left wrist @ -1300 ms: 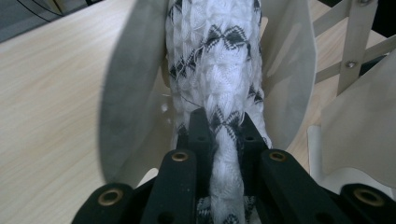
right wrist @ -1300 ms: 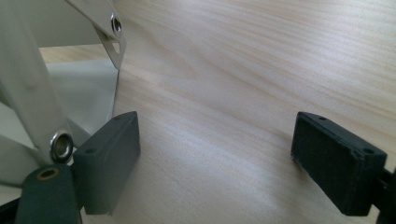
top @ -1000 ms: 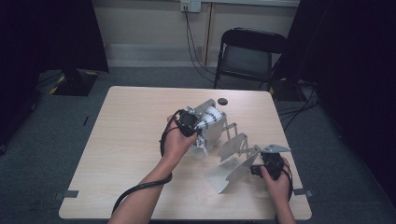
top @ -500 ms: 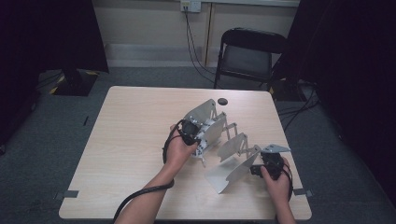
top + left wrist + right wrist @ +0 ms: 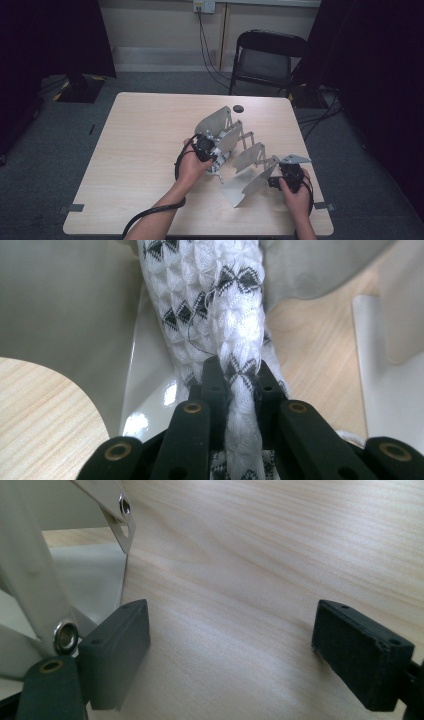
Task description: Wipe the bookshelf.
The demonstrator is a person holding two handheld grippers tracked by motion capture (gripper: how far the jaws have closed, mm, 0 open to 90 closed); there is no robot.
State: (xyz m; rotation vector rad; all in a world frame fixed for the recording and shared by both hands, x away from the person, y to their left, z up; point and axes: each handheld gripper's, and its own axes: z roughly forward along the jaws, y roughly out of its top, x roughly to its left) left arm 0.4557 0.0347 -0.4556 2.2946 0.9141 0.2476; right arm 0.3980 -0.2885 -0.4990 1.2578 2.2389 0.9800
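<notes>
A folding metal rack with several upright plates stands on the wooden table. My left gripper is at the rack's left end, low between two plates. It is shut on a white knitted cloth with black diamond marks, which runs up from between the fingers of the left gripper and lies against a grey plate. My right gripper rests by the rack's near right plate. There the right gripper stands open over bare wood, its left finger beside a riveted strut.
A small black round object lies on the table behind the rack. A black folding chair stands past the far edge. Cables trail from both grippers toward the near edge.
My left gripper has come down with the cloth, from above the rack to low between its plates. The right gripper has stayed where it was.
</notes>
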